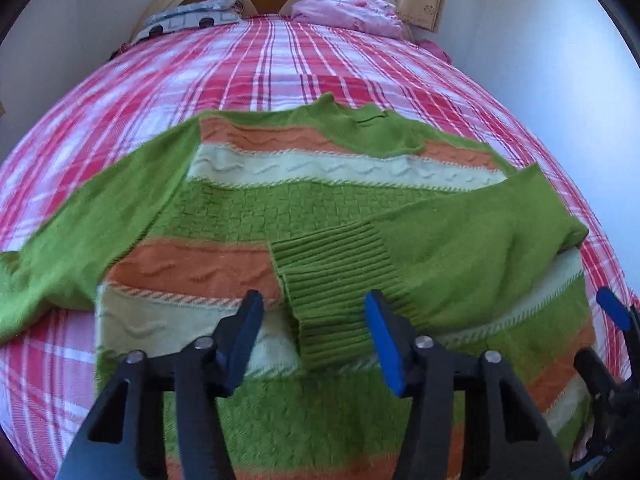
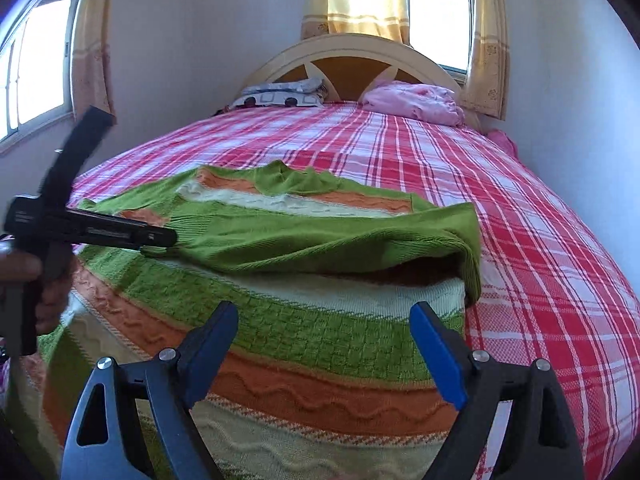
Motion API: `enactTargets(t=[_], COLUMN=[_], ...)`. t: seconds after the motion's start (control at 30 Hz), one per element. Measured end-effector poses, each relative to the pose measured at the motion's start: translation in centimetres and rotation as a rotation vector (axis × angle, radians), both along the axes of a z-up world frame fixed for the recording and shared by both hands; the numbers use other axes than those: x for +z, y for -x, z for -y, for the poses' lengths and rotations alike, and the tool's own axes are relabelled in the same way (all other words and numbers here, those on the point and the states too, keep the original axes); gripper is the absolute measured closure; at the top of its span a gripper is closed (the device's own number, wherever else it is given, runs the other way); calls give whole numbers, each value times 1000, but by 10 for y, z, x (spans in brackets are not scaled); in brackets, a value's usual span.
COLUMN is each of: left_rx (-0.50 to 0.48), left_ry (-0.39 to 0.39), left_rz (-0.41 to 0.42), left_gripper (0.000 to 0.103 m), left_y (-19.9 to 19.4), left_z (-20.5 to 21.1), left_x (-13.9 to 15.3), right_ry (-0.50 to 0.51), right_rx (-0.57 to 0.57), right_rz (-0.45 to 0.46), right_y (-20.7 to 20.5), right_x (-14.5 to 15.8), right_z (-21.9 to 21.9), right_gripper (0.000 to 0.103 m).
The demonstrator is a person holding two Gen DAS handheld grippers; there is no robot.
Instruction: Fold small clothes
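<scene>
A small knitted sweater [image 1: 280, 208] in green, orange and cream stripes lies flat on the bed, also in the right wrist view [image 2: 320, 320]. Its right sleeve [image 1: 460, 240] is folded across the body, with the ribbed cuff [image 1: 332, 292] near the middle. Its left sleeve [image 1: 80, 248] lies spread out to the left. My left gripper [image 1: 316, 336] is open and empty, just above the cuff. My right gripper [image 2: 324, 348] is open and empty over the sweater's lower right part. The left gripper also shows at the left of the right wrist view [image 2: 160, 240].
The bed has a red and white plaid cover [image 1: 280, 64]. A patterned pillow [image 1: 192, 18] and a pink bundle [image 1: 348, 10] lie by the headboard [image 2: 352, 52]. Walls and curtained windows [image 2: 436, 8] surround the bed.
</scene>
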State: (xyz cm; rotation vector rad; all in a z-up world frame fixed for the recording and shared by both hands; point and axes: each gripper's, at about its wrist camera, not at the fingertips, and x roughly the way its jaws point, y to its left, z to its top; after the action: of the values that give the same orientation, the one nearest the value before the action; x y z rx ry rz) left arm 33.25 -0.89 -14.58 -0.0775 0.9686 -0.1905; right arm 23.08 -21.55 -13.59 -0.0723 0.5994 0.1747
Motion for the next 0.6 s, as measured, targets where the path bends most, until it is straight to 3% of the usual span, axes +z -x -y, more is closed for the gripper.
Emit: enactTargets(t=[0.07, 0.1, 0.17, 0.2, 0.33, 0.6], left_rx=[18, 28, 23, 2, -25, 16], left_ry=[27, 37, 35, 29, -11, 51], left_rz=[-3, -5, 12, 21, 119, 220], left_gripper=[52, 57, 77, 96, 96, 96], left_y=[-2, -3, -3, -3, 5, 8], left_z=[1, 1, 5, 9, 14, -18], left_x=[0, 0, 1, 4, 28, 80], right_ry=[1, 1, 2, 1, 5, 12], right_rx=[-13, -16, -18, -18, -17, -12], right_rz=[-14, -22, -28, -28, -16, -23], right_y=[-2, -3, -4, -4, 1, 2], right_x=[-3, -4, -5, -5, -4, -5], right_z=[-1, -1, -2, -2, -3, -5], right_gripper=[15, 15, 15, 15, 15, 15])
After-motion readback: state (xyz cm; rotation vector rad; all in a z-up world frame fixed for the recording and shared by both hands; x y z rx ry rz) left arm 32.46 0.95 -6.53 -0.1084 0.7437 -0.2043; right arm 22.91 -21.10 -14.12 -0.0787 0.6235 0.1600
